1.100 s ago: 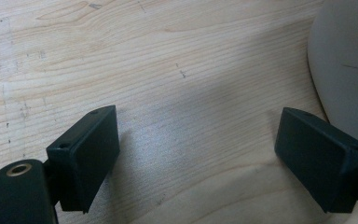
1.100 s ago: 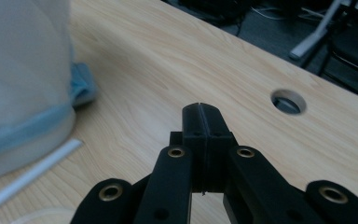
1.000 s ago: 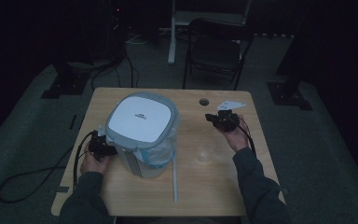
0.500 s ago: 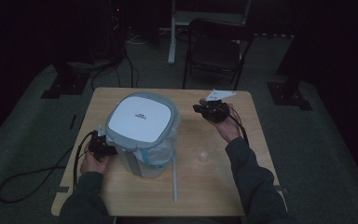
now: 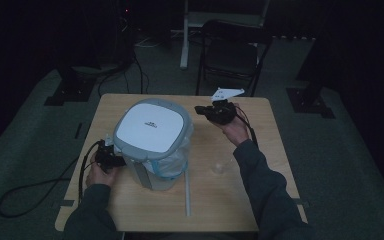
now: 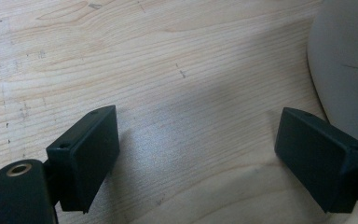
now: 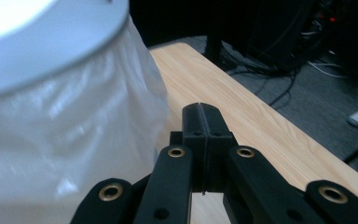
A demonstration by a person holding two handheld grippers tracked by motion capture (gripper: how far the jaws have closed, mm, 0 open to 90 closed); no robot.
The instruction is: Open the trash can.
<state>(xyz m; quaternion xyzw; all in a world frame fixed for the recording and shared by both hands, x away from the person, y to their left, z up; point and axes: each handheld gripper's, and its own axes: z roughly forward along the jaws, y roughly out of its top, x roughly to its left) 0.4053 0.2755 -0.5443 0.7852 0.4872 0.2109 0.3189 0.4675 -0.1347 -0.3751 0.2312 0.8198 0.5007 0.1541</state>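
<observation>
A small bin with a white and grey lid and a clear plastic liner stands on the wooden table. My left gripper rests low at the bin's left side, jaws wide open over bare wood, with the bin's grey wall at the right. My right gripper is raised at the bin's upper right, pointing toward it. Its jaws are pressed together with nothing between them. The lid and the liner sit close on its left.
A grey strip lies on the table in front of the bin. A small clear object sits near the right forearm. A black chair stands beyond the far edge. Cables trail off the table's left side.
My right gripper has moved left and away from me toward the bin's lid. The left gripper has stayed put beside the bin.
</observation>
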